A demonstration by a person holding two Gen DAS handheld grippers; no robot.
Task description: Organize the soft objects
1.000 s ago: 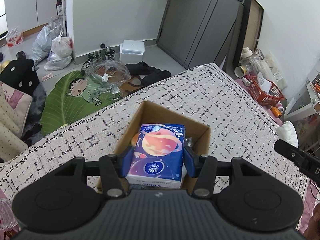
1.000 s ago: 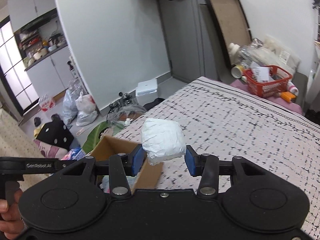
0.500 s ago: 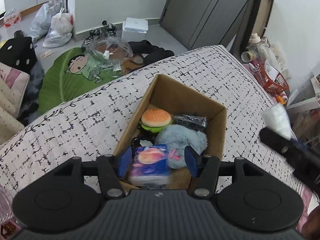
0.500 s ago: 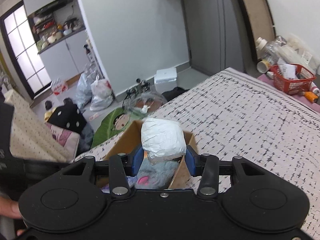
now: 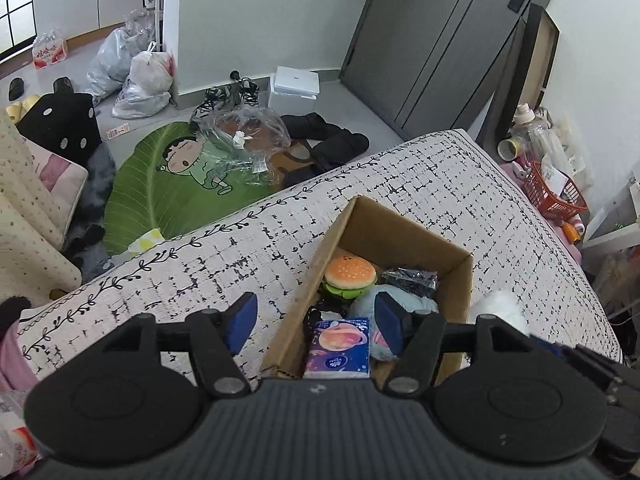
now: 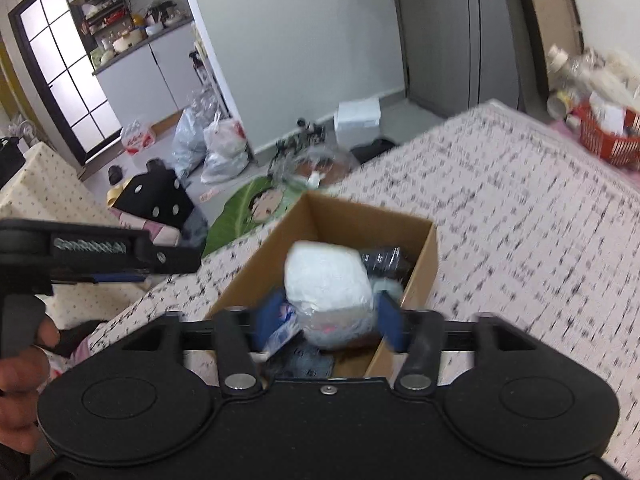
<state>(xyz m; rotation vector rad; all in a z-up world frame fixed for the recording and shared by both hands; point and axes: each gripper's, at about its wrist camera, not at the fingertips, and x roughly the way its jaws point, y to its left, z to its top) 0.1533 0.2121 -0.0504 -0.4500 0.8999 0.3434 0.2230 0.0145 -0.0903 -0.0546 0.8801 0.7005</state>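
Dropped since the earlier frame: tissue pack [image 5: 340,347], then clamped between the left gripper's pads, now lying loose inside cardboard box [image 5: 404,227]; white wrapped bundle [image 6: 326,280], a second ago carried over open bedspread, now above the box. Spread beneath everything, black-and-white patterned bedspread [image 5: 200,264], with the box resting on it. Inside the box, near its left wall, burger plush [image 5: 350,276] just beside blue furry plush [image 5: 374,298], dark plastic packet [image 5: 410,278] behind them. Left gripper [image 5: 316,322] released, jaws just opened wider, nothing pressed between the blue pads, straddling the box's left wall. Right gripper [image 6: 328,320] jaws just sprung apart, bundle between them; picture too blurred to show whether either pad touches it. At left edge of right view, a hand [image 6: 24,380] gripping the other tool's handle.
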